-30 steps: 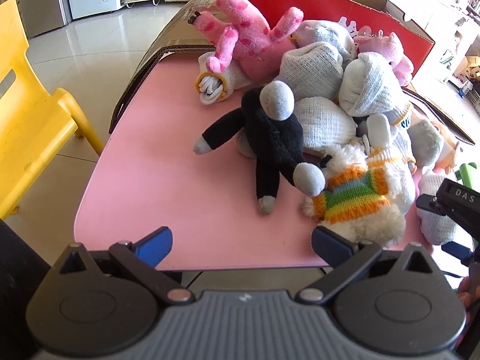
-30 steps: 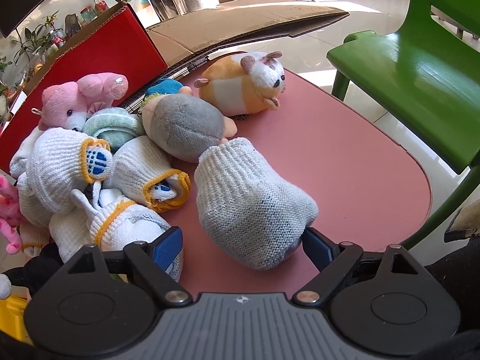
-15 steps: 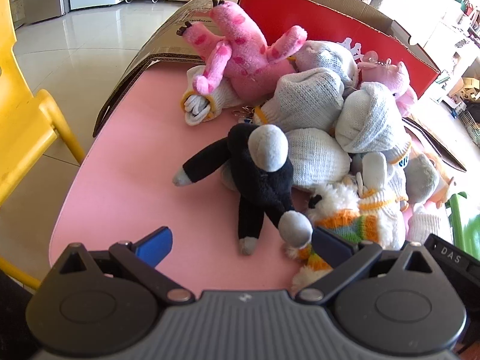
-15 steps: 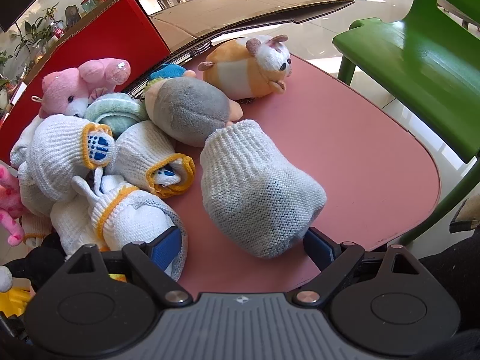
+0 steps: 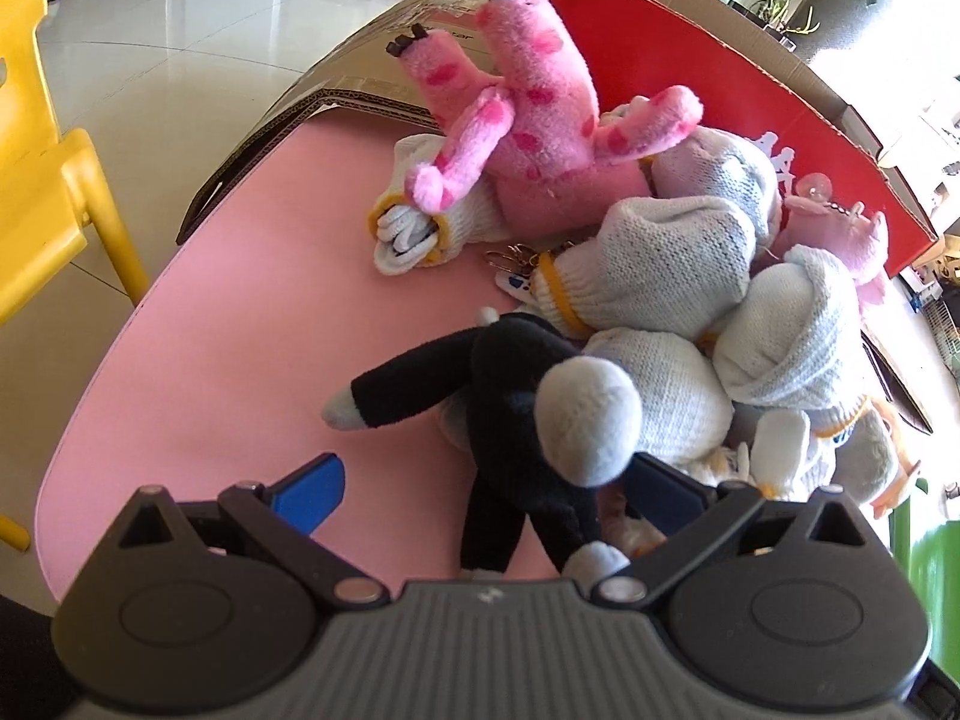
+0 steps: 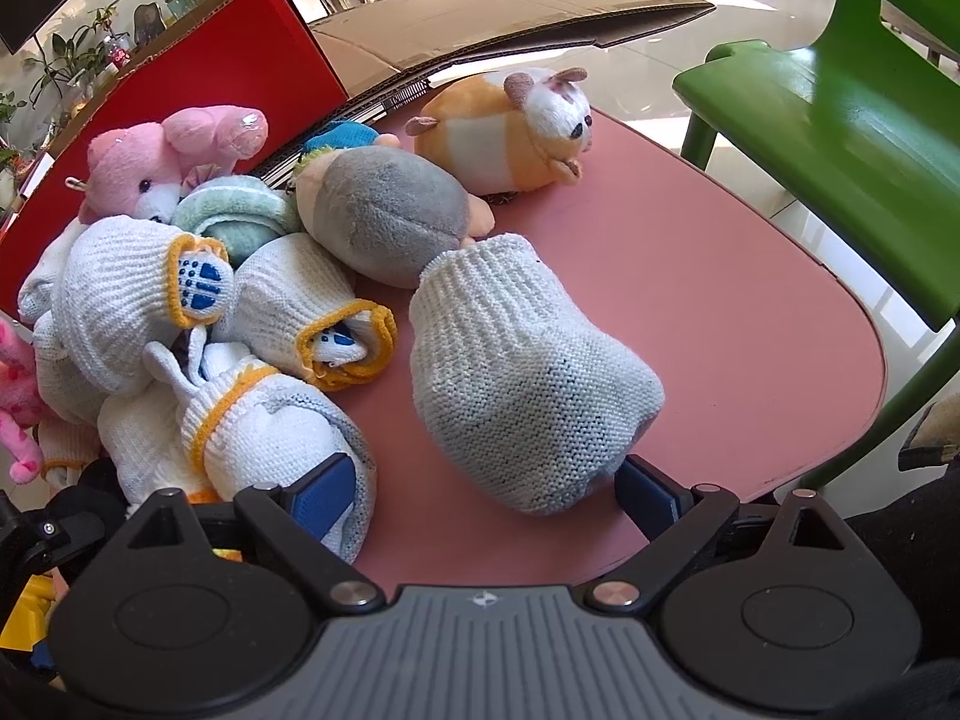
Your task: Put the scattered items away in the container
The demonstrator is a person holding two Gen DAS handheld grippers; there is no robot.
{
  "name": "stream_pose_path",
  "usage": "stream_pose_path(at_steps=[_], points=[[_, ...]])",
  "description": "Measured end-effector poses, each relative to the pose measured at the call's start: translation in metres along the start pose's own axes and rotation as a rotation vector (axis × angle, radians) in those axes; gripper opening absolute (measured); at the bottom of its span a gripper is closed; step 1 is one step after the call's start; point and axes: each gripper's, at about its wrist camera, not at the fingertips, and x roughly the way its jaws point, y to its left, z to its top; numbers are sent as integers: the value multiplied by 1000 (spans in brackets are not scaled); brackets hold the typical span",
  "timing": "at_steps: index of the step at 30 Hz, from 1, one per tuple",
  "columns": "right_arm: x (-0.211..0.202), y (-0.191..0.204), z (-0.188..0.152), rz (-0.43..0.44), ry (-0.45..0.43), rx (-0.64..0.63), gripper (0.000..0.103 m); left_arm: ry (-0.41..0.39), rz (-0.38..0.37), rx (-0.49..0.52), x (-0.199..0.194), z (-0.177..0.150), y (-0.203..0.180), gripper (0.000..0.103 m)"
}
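Note:
A heap of plush toys and rolled white knit gloves lies on a pink table (image 5: 198, 324). Behind it stands an open red cardboard box (image 5: 708, 78), also in the right wrist view (image 6: 198, 78). My left gripper (image 5: 486, 492) is open, its jaws either side of the black plush monkey (image 5: 516, 414) with a grey head. A pink spotted plush (image 5: 528, 114) lies further back. My right gripper (image 6: 486, 489) is open around the near end of a white knit glove bundle (image 6: 516, 384). An orange hamster plush (image 6: 510, 132) and a grey plush (image 6: 384, 210) lie beyond.
A yellow chair (image 5: 42, 180) stands left of the table. A green chair (image 6: 840, 120) stands close to the table's right edge. Brown box flaps (image 6: 510, 24) lie flat behind the toys. A pink pig plush (image 6: 156, 162) leans by the red box.
My left gripper has moved forward and up to the black monkey, which now sits between its jaws. My right gripper has edged slightly closer to the white glove bundle.

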Motion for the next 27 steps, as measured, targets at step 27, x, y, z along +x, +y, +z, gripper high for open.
stream_pose_path(at_steps=[27], points=[[3, 2, -2, -11, -7, -21, 100, -44, 104, -71, -14, 8, 46, 103]])
